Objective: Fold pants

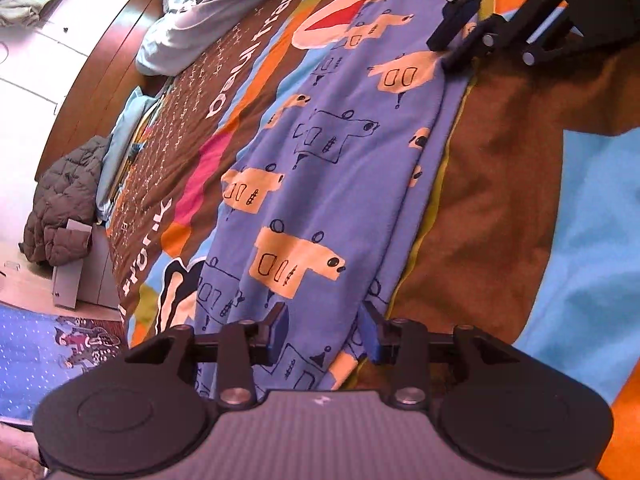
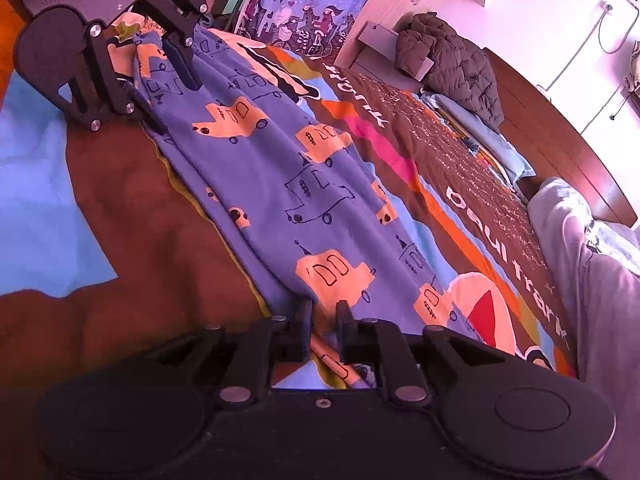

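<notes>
While pants (image 1: 320, 184) lie flat | left hand-held gripper (image 1: 324, 334) released | right hand-held gripper (image 2: 325, 320) pinching cloth

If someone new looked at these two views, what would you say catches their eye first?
Most striking are the blue pants with orange car prints, stretched long across a loud brown, orange and blue bedspread. A black gripper sits at each end: the left gripper has cloth between its parted fingers, and the right gripper straddles the opposite end. A grey puffer jacket lies at the bed's far edge.
</notes>
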Demonstrator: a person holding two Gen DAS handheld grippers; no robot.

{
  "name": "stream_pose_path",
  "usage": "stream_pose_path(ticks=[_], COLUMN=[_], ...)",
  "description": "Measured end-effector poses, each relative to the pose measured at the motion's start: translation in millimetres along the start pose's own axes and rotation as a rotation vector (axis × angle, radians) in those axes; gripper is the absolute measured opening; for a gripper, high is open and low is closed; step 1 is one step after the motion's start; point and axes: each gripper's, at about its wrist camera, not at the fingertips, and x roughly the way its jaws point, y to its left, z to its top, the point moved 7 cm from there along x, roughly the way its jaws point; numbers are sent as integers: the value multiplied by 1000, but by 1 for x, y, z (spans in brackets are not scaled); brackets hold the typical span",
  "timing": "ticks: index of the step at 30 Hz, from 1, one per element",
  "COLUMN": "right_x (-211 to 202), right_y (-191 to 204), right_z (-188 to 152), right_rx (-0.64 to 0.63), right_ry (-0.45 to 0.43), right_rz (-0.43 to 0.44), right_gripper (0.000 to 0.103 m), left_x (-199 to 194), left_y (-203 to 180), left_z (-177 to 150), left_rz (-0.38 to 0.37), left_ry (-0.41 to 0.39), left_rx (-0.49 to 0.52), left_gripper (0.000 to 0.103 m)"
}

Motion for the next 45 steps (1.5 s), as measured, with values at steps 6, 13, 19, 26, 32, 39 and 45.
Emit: stream_pose_path(ticks=[6, 13, 19, 26, 32, 39, 45], right_x=[2, -1, -16, -10, -12, -30, -27], right_y=[1, -1, -15, -2, -17, -124, -187], right_z=[-1, 0, 1, -4, -6, -55, -156], right_rx=[3, 16, 103, 62, 148, 619, 1151], right_ry=[13, -13, -64, 17, 7, -10, 143], right_rz=[15, 20, 45, 89, 130, 6, -91], right_gripper=[15, 0, 0, 1, 27, 57, 60], left_x=[0, -11, -23, -15, -31, -21, 21], left_y=[0, 3, 3, -6, 11, 48, 1], left_z=[-2, -5, -8, -13, -6, 64, 108], left_rz=[-52, -48, -82, -121, -248, -233, -290], left_ry=[-16, -48, -62, -54, -102, -256, -140], left_rx=[-86, -133, -156, -160, -311, -698, -524], left_gripper=[4, 0, 0, 1, 39, 69, 74])
